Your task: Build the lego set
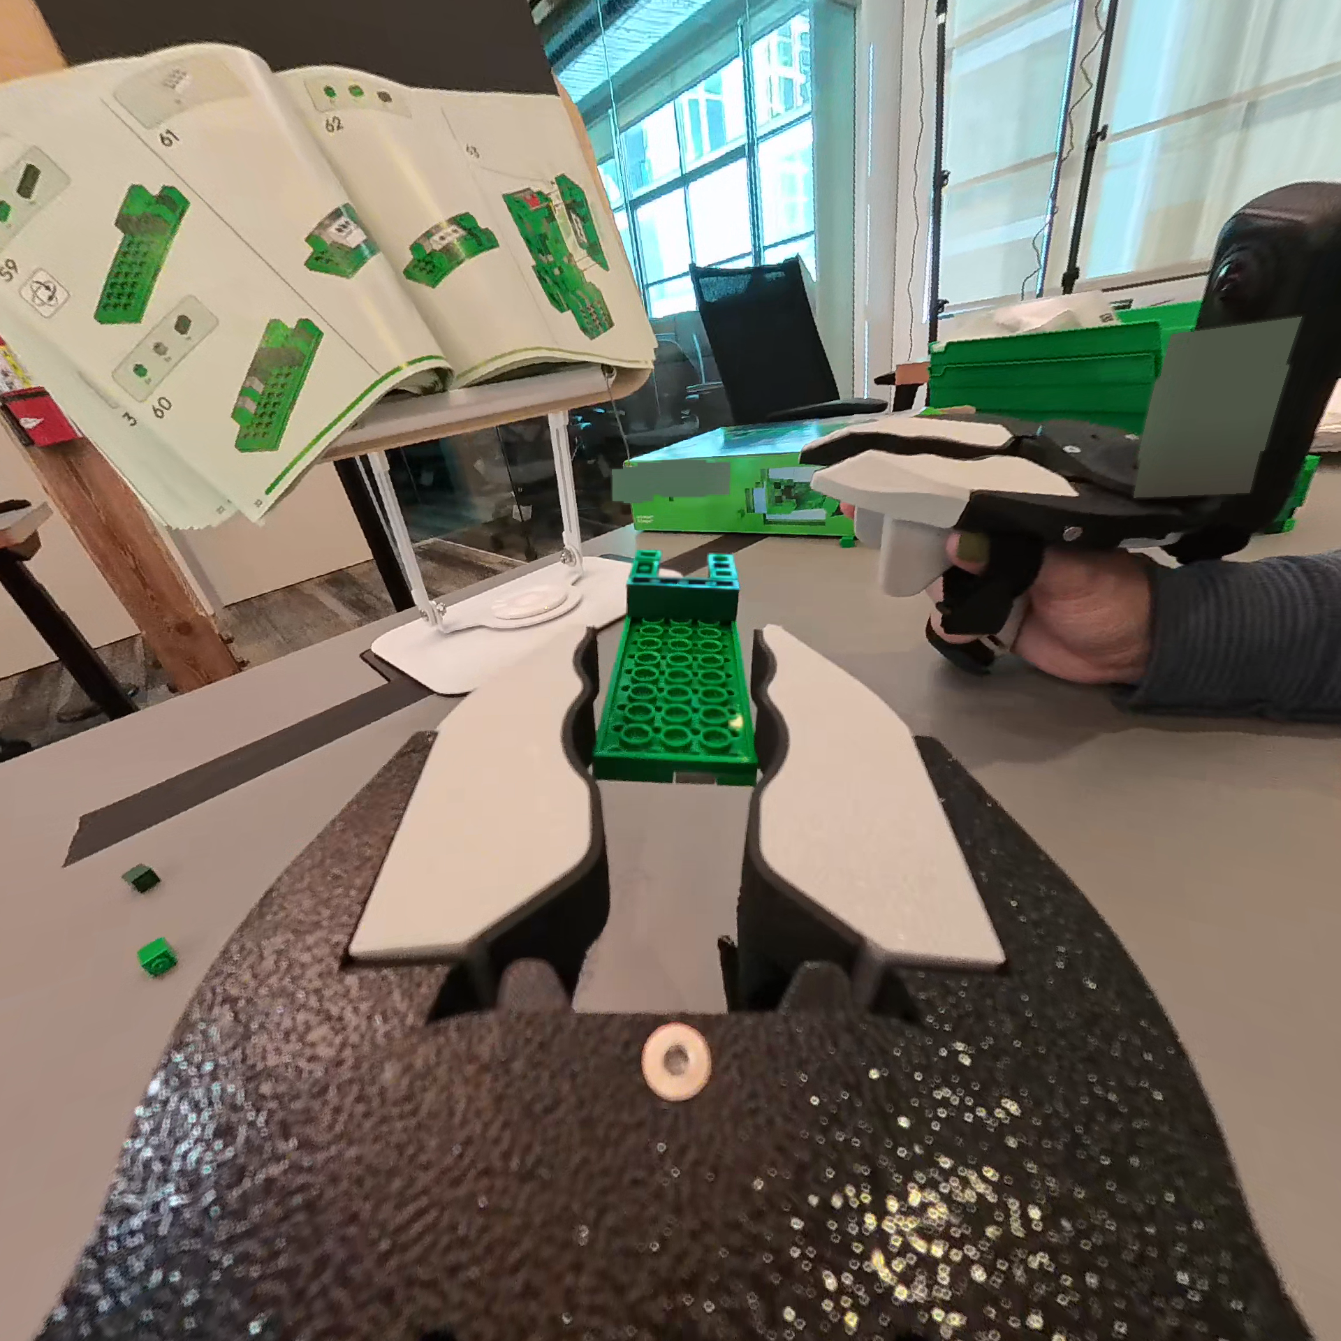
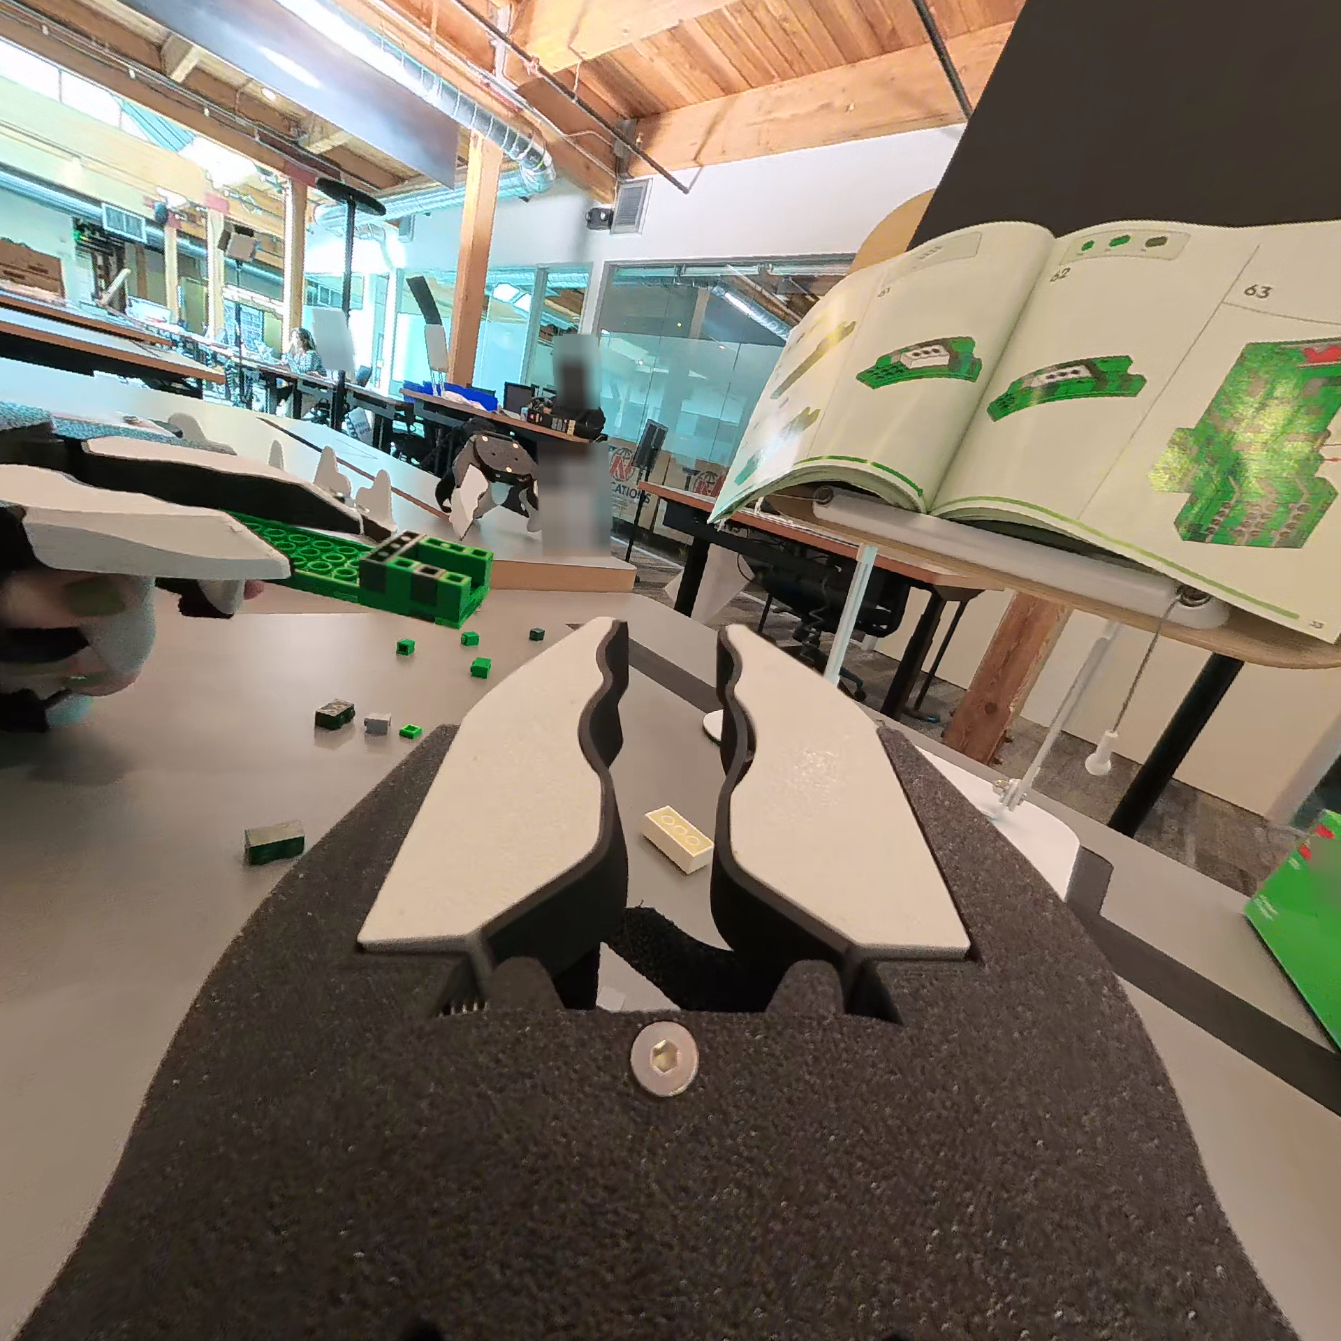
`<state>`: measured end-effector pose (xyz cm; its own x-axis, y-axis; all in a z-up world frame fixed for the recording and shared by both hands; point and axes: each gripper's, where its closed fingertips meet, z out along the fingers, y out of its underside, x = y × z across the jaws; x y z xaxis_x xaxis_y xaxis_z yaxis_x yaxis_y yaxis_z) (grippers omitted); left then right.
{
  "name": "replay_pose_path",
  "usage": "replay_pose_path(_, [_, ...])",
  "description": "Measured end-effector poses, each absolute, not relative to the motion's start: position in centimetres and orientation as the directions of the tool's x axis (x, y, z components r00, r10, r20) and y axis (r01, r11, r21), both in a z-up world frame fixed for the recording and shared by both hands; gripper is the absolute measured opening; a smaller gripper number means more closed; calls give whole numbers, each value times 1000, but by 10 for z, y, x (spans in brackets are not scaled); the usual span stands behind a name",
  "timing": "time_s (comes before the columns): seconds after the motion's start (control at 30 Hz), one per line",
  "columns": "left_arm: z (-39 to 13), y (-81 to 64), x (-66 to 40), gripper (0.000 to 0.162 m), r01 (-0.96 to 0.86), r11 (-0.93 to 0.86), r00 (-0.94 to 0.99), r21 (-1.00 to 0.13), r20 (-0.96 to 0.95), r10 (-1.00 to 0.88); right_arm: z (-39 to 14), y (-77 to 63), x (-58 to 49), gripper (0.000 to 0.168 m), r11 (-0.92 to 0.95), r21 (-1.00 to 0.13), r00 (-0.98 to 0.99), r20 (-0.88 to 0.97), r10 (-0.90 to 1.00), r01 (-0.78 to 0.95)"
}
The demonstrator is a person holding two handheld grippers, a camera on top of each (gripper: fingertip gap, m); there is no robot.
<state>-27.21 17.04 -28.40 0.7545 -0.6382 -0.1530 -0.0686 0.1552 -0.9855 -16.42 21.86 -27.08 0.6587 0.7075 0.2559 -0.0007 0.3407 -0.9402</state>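
Lego plate (image 1: pixel 678 696), green, with a darker block built up at its far end, is sitting between the left gripper (image 1: pixel 675 653) fingers, which are closing on its long sides and holding it off the table (image 1: pixel 1088 834); from the right wrist view it is hanging tilted in the air, clear of the surface. Judging by this, the step in hand is a fitting one: the left side is presenting the part-built piece while the right is going for the next brick. Loose green bits (image 2: pixel 475 657) are lying on the table below and beyond the held plate, left of the right gripper's fingers. Moving rightward, the right gripper (image 2: pixel 671 664) is standing partly open and holding nothing, hovering low over the table. A white brick (image 2: pixel 678 838) is lying flat between its fingers, nearer the right one and apparently touching neither. The next move is probably calling for lowering and squaring to that brick, then closing gently. Farther right, the manual (image 2: pixel 1088 377) is lying open on its stand.
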Motion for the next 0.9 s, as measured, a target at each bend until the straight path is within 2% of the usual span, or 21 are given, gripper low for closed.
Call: replay_pose_path(0.9, [-279, 171, -276, 40, -10, 161, 751, -987, -114, -650, -277, 219, -171, 18, 340, -940, 632, 286, 720, 38])
